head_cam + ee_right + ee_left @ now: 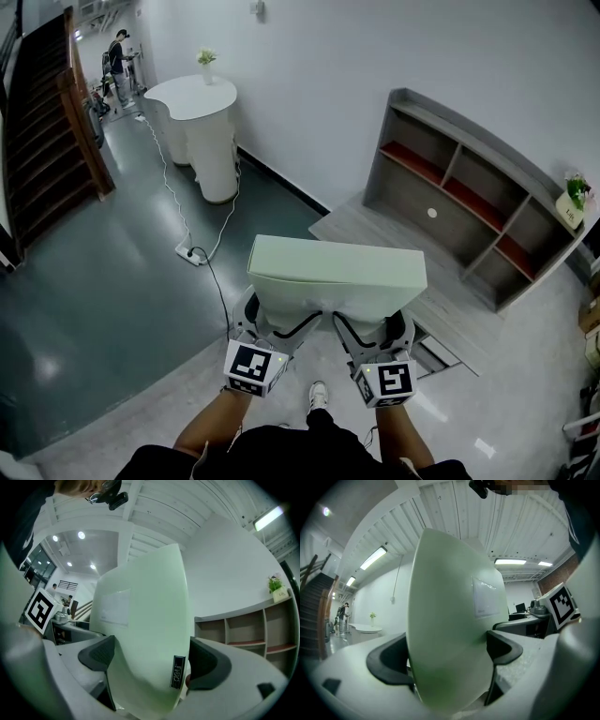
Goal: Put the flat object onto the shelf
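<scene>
A small black tag (177, 672) near the lower edge of the pale green flat plastic case (145, 620) read "deli" in pale letters. The white rectangular sticker (115, 607) on the case's broad face carried print too small to read.

Shelf and floor, as seen from the head view

A grey shelf (403, 197) with red-lined compartments is seen at the right, with a potted plant (574, 192) set on its top end; a power strip (190, 253) is laid on the dark floor (84, 281) left of centre.
</scene>
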`<action>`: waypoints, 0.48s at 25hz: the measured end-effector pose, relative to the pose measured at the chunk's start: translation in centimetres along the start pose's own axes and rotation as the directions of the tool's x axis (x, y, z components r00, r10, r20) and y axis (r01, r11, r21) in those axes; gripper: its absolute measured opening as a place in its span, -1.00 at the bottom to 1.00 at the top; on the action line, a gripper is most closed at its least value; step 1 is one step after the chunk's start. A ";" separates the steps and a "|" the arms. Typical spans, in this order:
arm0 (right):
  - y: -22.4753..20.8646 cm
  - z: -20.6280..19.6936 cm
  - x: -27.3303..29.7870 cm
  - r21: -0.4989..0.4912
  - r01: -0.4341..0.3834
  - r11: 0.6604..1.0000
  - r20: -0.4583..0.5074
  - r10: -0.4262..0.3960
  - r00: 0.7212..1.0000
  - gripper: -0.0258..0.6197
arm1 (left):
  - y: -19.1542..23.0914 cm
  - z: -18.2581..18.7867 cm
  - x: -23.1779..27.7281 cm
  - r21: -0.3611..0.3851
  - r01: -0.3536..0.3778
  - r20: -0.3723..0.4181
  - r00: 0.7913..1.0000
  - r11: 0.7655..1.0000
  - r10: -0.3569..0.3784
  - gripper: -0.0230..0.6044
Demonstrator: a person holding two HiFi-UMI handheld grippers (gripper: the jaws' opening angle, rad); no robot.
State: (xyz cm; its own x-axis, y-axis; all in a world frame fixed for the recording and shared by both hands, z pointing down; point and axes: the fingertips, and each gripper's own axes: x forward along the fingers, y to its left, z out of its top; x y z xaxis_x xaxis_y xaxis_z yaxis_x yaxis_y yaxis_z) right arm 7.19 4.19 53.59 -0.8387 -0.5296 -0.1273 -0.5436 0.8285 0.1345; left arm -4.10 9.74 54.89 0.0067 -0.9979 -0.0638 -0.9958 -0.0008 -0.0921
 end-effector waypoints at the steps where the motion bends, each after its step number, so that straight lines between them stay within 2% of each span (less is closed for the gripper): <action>1: -0.5 -0.1 0.7 0.002 0.002 1.000 0.006 -0.002 1.000 0.56 | 0.3 0.1 0.8 0.003 -0.002 0.000 1.000 1.000 0.002 0.71; 12: -6.2 -0.8 8.5 0.035 -0.020 0.999 0.019 0.019 1.000 0.57 | 3.7 0.6 9.4 0.028 -0.029 0.000 1.000 0.999 0.029 0.71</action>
State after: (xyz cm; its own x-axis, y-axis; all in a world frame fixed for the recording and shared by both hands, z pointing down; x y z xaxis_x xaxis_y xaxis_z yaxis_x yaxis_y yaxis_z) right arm 3.43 -5.55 52.48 -0.8480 -0.5102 -0.1436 -0.5256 0.8445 0.1027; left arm -7.68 0.36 53.36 -0.0222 -0.9976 -0.0663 -0.9926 0.0299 -0.1175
